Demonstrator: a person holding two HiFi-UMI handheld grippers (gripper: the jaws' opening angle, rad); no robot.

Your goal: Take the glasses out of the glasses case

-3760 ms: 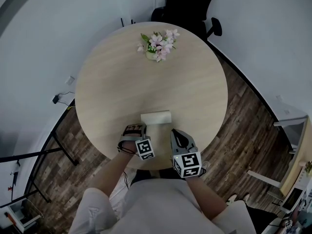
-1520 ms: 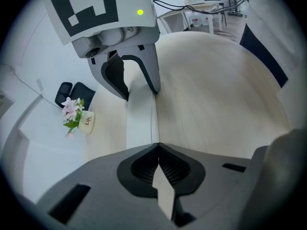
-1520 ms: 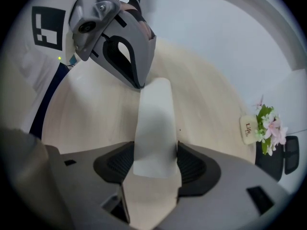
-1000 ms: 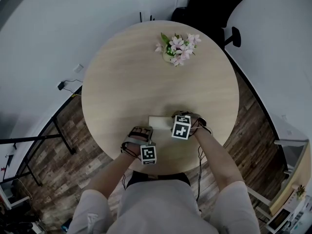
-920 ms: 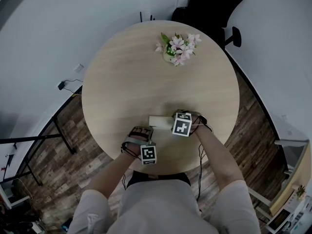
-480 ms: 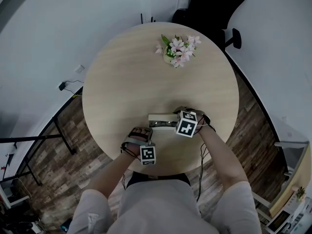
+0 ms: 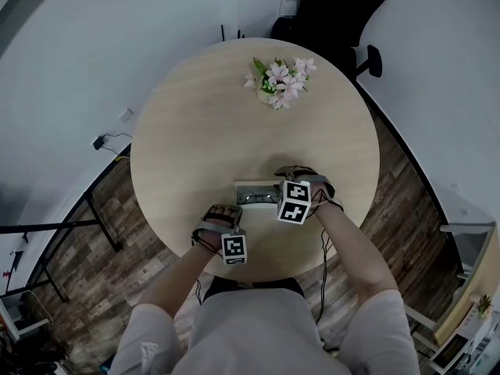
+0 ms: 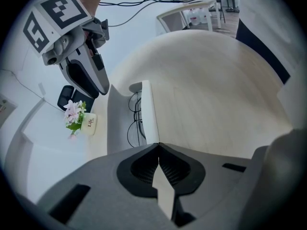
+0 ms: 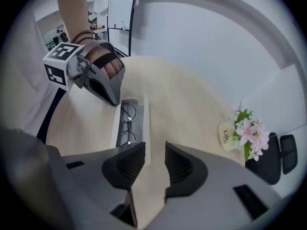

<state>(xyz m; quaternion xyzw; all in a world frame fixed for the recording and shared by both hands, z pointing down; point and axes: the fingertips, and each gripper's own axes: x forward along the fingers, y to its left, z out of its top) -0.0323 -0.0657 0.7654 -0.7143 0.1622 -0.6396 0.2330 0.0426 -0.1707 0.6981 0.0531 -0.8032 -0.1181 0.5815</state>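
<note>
Here, glasses (image 8: pixel 135 121), beyond left hand-held gripper (image 8: pixel 158 146)

The head view looks from high up, steeply down. It takes in the whole round bench (image 7: pixel 195 131) and the floor (image 7: pixel 94 233) around it. The left gripper view rides on the left gripper (image 8: pixel 158 145), low and close. It looks past its fingers (image 8: pixel 136 169) along the glasses case (image 8: pixel 148 109). The right gripper view rides on the right gripper (image 9: pixel 155 145) and looks along the case from the other end. All three views share the case and the flowers (image 7: pixel 277 80). Each gripper view also shows the other gripper.
</note>
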